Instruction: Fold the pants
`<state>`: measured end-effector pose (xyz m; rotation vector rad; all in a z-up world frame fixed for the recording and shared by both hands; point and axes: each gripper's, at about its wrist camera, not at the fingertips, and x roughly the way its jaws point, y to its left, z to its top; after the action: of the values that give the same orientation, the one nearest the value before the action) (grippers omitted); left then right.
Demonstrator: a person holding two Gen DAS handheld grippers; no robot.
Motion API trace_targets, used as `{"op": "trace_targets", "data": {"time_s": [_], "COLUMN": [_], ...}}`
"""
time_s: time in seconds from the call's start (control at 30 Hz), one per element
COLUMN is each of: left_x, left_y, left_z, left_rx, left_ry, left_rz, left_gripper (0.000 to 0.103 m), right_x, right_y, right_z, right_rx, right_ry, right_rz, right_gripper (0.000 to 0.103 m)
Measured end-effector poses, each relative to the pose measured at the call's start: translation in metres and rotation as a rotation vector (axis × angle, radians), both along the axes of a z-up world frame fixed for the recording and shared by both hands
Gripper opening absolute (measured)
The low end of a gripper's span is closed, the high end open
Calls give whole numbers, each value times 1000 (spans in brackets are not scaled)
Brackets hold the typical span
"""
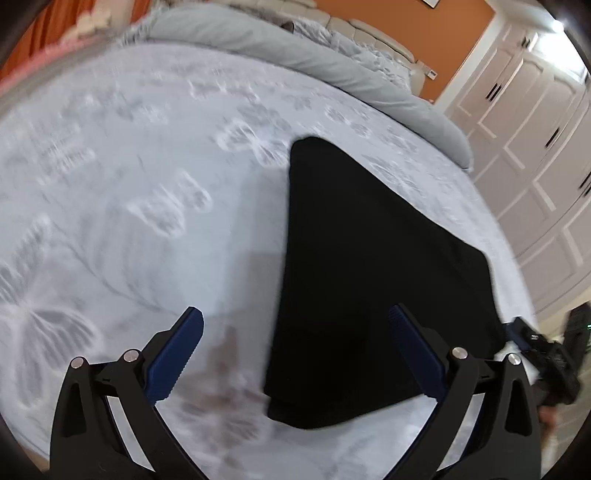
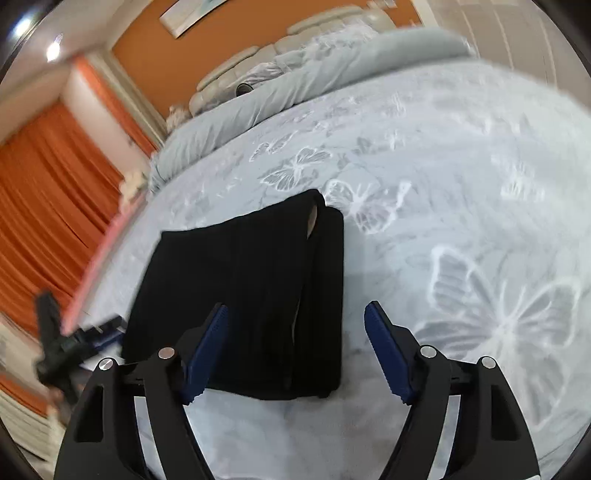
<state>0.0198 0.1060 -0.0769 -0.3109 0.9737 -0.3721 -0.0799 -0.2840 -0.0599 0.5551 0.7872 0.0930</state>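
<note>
**Pants: folded, flat on bed**

Black pants [image 2: 243, 291] lie folded into a compact rectangle w/ stacked layers, flat on the bedspread. Layer edges show along one side; a small gap near the far corner exposes lighter material.

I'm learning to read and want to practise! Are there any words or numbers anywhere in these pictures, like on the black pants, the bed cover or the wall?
No readable text anywhere.
Black pants: no label or print showing.
Bed cover: only butterfly patterns, no words.
Framed picture on the orange wall: too blurred to tell.
Small wall plate by the headboard: too small to read.
</note>
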Motion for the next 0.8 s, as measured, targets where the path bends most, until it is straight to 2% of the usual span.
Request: {"op": "trace_targets", "data": {"time_s": [0.1,0.17,0.2,0.27,0.33,0.37,0.4,0.43,0.53,0.6,0.63,0.67,0.7,0.73,0.77,0.8], "left_x": [7,11,11,7,-1,-4,-7,-11,-14,-9,-7,-3,-1,1,2,6], "left_y": [-6,-10,-9,-5,2,5,11,21,49,63,70,77,82,87,91,92], "left_z": [-17,-27,-30,-25,-13,-8,0,11,26,28,27,25,24,22,21,22], "left_rx": [-38,18,13,6,36,44,57,69,138,188,193,178,158,140,130,127], "left_ry": [88,117,117,98,31,3,-36,-89,-172,-175,-166,-148,-133,-122,-112,-108], "left_rz": [-15,8,11,24,79,103,141,200,351,427,448,460,467,470,473,474], "left_gripper": [98,98,98,98,98,98,98,98,98,98,98,98,98,98,98,98], "right_x": [7,7,8,20,46,57,73,93,149,183,202,216,226,228,228,228], "right_y": [-10,-7,1,26,62,77,97,120,173,203,226,245,262,279,287,289], "right_z": [-19,-6,7,31,42,45,47,49,44,28,8,-11,-33,-38,-25,-17], "right_rx": [124,102,77,54,72,67,56,51,17,27,12,-45,-114,-156,-183,-146], "right_ry": [70,-22,-67,-157,-142,-130,-120,-124,-114,-73,-19,22,46,33,25,26], "right_rz": [-36,-66,-48,64,179,217,259,300,332,336,341,344,355,370,367,387], "right_gripper": [73,68,61,52,31,25,13,9,9,9,9,9,4,4,8,12]}}
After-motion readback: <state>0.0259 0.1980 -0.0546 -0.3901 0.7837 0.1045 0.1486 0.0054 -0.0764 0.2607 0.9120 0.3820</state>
